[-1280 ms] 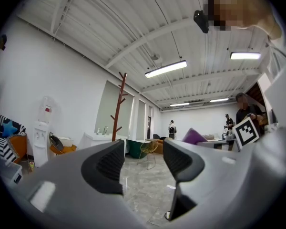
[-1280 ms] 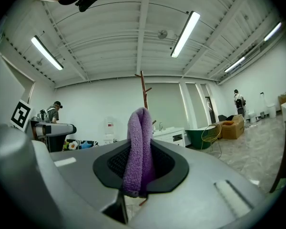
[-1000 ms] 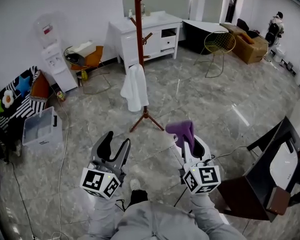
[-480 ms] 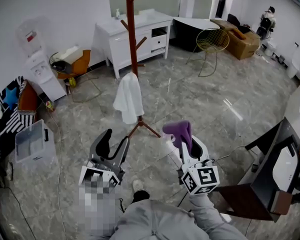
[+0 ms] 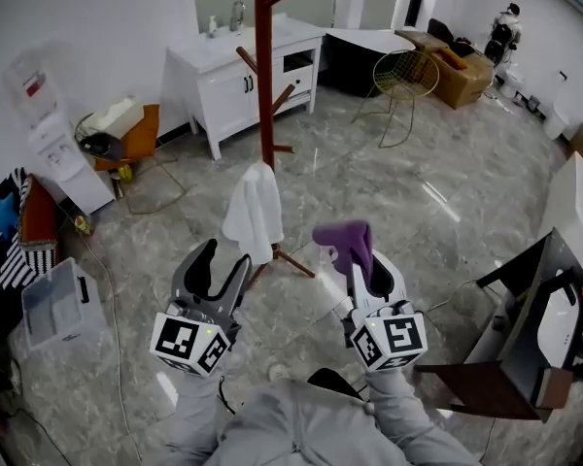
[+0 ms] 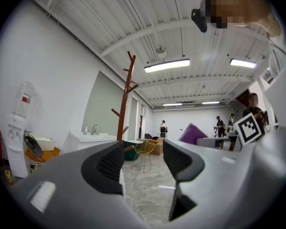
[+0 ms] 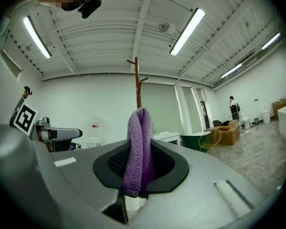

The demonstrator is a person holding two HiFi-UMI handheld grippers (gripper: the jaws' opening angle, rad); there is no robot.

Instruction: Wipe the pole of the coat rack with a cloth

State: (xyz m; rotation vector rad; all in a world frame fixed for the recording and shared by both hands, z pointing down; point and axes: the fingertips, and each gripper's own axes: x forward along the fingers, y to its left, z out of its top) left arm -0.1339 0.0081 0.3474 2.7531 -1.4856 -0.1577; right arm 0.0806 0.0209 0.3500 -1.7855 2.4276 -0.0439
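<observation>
The coat rack stands ahead on the marble floor, its dark red wooden pole (image 5: 265, 76) rising past several side pegs to the frame's top. A white garment (image 5: 254, 214) hangs low on it. My right gripper (image 5: 361, 260) is shut on a folded purple cloth (image 5: 348, 241) that sticks up between its jaws, short of the rack's base. In the right gripper view the cloth (image 7: 140, 149) stands in front of the pole (image 7: 137, 84). My left gripper (image 5: 222, 265) is open and holds nothing. In the left gripper view the pole (image 6: 125, 99) shows beyond the spread jaws.
A white sink cabinet (image 5: 235, 71) stands behind the rack, a water dispenser (image 5: 56, 134) and an orange chair (image 5: 126, 129) to the left. A gold wire chair (image 5: 406, 74) is at the back right, a dark desk (image 5: 525, 328) close on my right. A clear storage bin (image 5: 53, 299) sits left.
The view has come closer to the coat rack, which now stands nearer and larger. Both grippers keep their hold and spacing; the cloth stays clamped in the right one.
</observation>
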